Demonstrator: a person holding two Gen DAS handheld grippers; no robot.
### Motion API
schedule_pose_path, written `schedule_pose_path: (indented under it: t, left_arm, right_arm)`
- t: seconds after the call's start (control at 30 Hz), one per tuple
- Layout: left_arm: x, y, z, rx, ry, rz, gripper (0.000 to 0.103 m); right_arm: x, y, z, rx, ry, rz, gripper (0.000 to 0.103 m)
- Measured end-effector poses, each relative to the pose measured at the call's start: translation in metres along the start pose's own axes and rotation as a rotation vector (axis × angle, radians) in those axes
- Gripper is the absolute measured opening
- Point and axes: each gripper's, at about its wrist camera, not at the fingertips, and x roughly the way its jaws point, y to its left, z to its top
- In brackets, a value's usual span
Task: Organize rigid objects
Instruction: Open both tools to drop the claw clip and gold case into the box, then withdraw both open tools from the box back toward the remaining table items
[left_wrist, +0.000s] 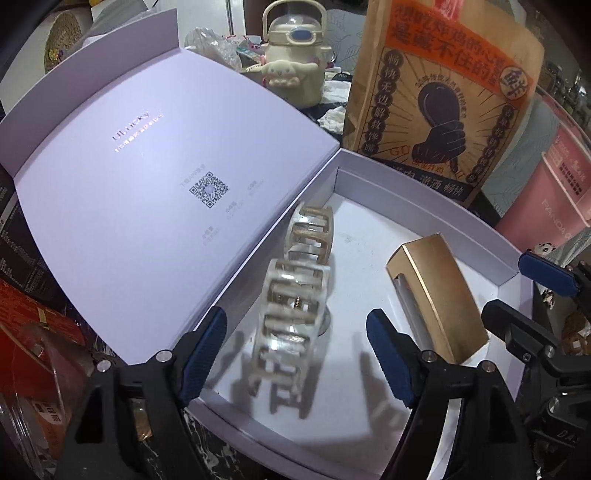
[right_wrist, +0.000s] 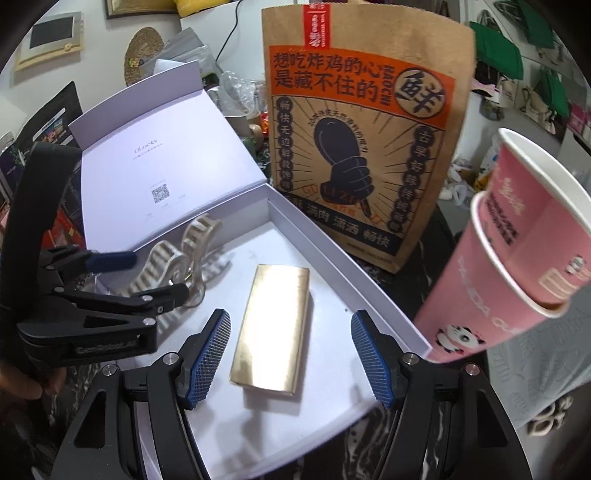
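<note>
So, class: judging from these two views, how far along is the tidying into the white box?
Done: the clear hair claw and gold case lie inside the white box. In hand: nothing; the left tool and right tool are both open. Left: the lid stands open; pink cups remain outside.

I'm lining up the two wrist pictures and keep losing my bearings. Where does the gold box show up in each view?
Left wrist: the gold box lies right of centre in the white gift box, right of the hair claw clip.
Right wrist: the gold box lies at centre, between the right gripper's open fingers, untouched.
Shared landmark: the brown paper bag standing behind the gift box.
</note>
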Motion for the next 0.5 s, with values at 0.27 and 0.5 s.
schedule_pose_path:
  t: [0.27,0.5]
  left_arm:
    - [-0.025,-0.007,-0.008,0.008,-0.026,0.008,0.078]
    - [-0.058,-0.012,-0.013,0.018,-0.081,0.039,0.078]
  right_arm:
    - [-0.022,0.001,-0.004,0.006,-0.024,-0.018,0.068]
    - [-0.047,0.004,-0.006,0.005,-0.065,-0.028,0.068]
